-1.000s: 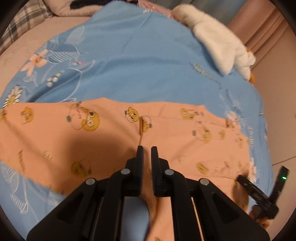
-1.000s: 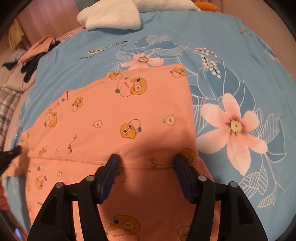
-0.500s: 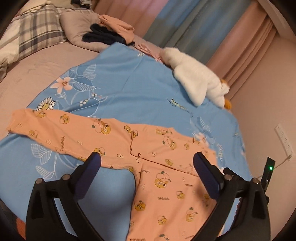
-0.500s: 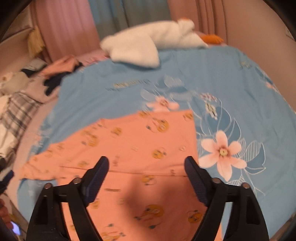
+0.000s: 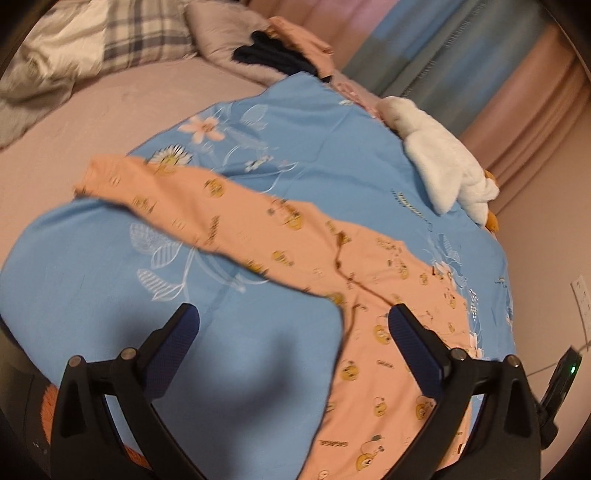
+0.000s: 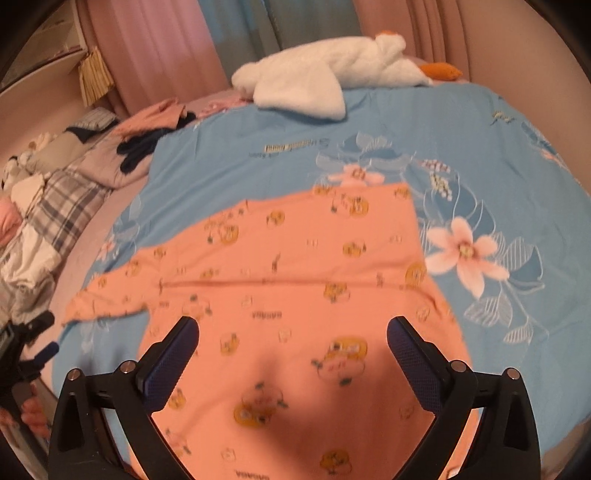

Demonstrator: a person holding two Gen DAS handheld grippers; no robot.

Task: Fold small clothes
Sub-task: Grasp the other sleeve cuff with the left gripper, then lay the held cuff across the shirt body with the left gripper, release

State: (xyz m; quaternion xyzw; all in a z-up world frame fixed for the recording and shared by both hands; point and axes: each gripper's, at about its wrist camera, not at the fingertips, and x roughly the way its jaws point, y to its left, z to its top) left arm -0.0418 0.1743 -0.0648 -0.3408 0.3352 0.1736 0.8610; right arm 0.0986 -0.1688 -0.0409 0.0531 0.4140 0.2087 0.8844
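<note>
You have let go and pulled back: your left tongs (image 5: 293,325), pinched narrow a second ago, and your right tongs (image 6: 293,338) both gape wide and empty above the orange pyjama top (image 6: 295,273), spread flat on the blue floral bedsheet (image 5: 295,140), one sleeve (image 5: 155,192) stretching far left, ready for folding

a blue floral sheet (image 5: 303,133) lies ahead of the claw; beyond it a white plush (image 6: 325,70), dark clothes (image 5: 273,55), plaid bedding (image 5: 140,33), curtains (image 6: 280,22).
</note>
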